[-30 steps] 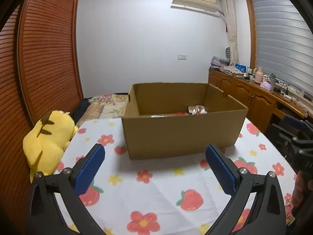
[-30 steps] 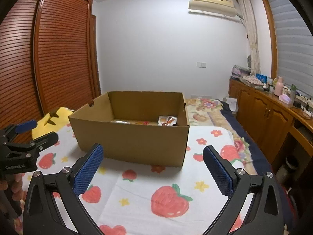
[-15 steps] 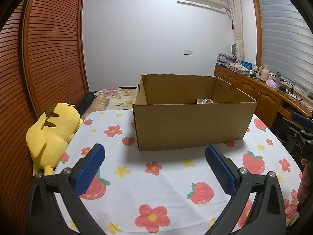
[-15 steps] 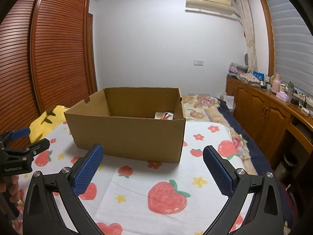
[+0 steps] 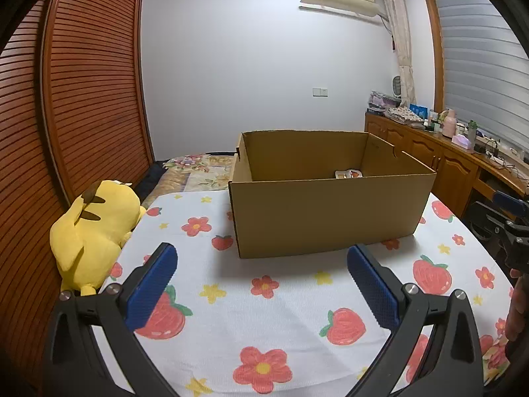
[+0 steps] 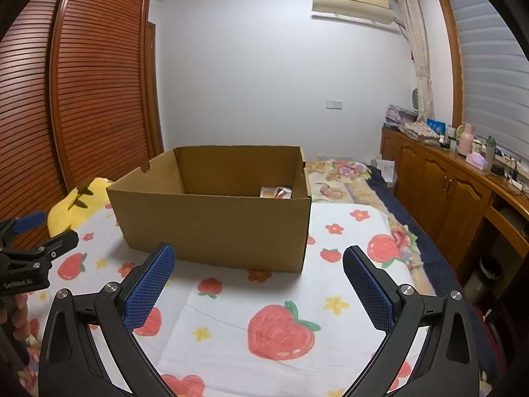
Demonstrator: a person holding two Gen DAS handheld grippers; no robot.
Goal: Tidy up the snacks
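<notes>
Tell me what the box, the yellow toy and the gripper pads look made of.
Box: matte brown cardboard, with raw cut edges and a folded corner. Yellow toy: soft plush fabric, fuzzy and slumped. Left gripper pads: blue, grid-textured, probably rubber or plastic.

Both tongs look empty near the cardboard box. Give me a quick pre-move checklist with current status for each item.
1. Left tongs open and empty: ok.
2. Right tongs open and empty: ok.
3. Cardboard box upright, top open: ok.
4. Snack packet already inside box: ok.
5. Loose snacks left on the tablecloth: none in view; outside the frames, cannot tell.
6. Yellow plush toy clear of the box: ok.
</notes>
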